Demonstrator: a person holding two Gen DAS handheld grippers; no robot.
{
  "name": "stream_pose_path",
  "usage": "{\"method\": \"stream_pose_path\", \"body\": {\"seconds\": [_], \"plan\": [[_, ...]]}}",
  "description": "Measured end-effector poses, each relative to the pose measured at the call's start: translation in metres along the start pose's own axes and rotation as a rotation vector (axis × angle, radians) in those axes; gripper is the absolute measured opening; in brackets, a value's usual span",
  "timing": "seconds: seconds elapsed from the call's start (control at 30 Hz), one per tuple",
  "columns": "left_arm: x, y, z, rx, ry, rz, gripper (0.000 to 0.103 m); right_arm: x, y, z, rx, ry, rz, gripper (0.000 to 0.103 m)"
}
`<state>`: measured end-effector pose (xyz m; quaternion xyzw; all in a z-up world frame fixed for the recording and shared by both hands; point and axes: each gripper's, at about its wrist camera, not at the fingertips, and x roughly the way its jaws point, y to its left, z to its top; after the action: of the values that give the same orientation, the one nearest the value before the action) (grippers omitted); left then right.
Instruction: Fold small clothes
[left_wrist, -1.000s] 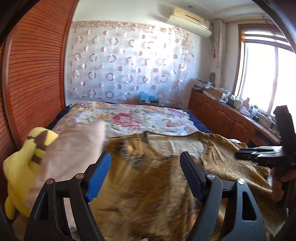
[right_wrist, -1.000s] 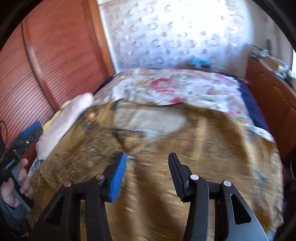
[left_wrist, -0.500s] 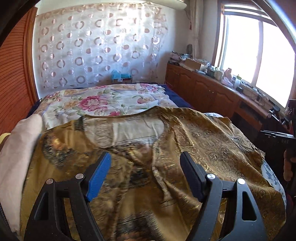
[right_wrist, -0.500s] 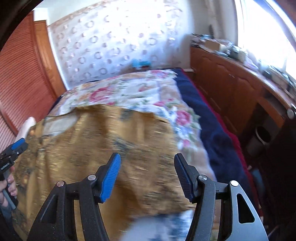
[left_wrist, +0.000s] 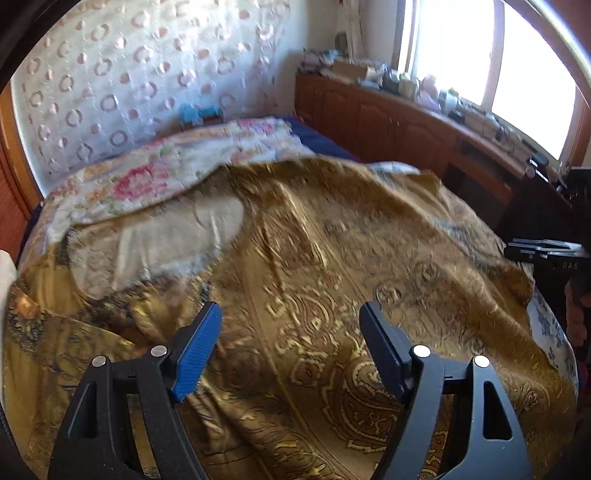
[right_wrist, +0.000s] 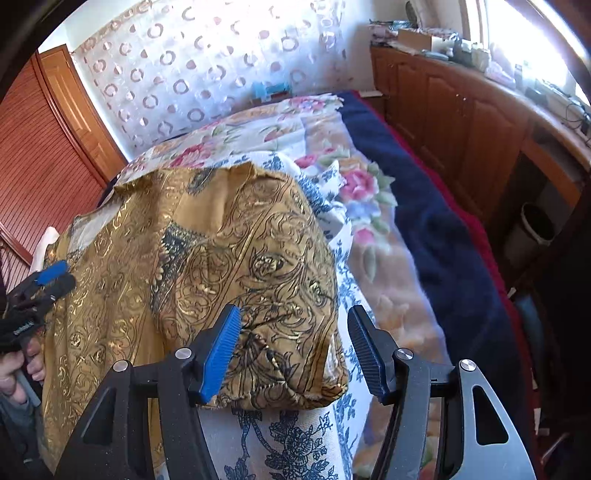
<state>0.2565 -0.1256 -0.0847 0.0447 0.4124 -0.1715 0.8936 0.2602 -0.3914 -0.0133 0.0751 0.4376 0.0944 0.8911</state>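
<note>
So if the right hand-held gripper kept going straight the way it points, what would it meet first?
Probably the sleeve end of the gold patterned garment, which lies between the open jaws of the right hand-held gripper on the blue-flowered sheet; depth is unclear.

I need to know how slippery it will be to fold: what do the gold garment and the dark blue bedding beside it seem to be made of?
Gold garment: looks like thin woven fabric with a shiny metallic scroll print that glints in the light; possibly satin or brocade.
Dark blue bedding: looks like matte, fuzzy plush or fleece, with a soft nap and no shine.

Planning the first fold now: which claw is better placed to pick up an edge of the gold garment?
Right. The right claw hangs open directly over the gold garment's corner; the left claw hangs over its middle.
</note>
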Motion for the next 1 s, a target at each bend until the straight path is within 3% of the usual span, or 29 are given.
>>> {"method": "stream_pose_path", "body": {"seconds": [0.13,0.43,0.6,0.67,0.73,0.9,1.0], "plan": [[0.006,-0.008,-0.001,0.026,0.042,0.012,0.078,-0.009,-0.01,0.0,-0.006,0.02,0.016,0.062],[0.006,-0.017,-0.002,0.057,0.053,0.021,0.083,-0.006,-0.006,-0.003,-0.045,0.04,0.017,0.044],[0.006,-0.017,-0.003,0.057,0.052,0.021,0.083,-0.004,0.0,0.0,-0.088,0.058,-0.001,0.028],[0.005,-0.017,-0.004,0.056,0.051,0.02,0.083,-0.006,0.001,0.001,-0.1,0.055,-0.035,0.017],[0.006,-0.016,-0.002,0.053,0.049,0.022,0.083,-0.01,0.003,0.002,-0.116,0.045,-0.076,0.007],[0.01,-0.01,0.009,0.03,0.023,0.011,0.083,-0.024,0.02,0.003,-0.154,-0.026,-0.134,0.005],[-0.003,-0.009,0.016,0.031,-0.069,0.044,0.083,-0.035,0.036,0.006,-0.184,-0.089,-0.15,0.004]]}}
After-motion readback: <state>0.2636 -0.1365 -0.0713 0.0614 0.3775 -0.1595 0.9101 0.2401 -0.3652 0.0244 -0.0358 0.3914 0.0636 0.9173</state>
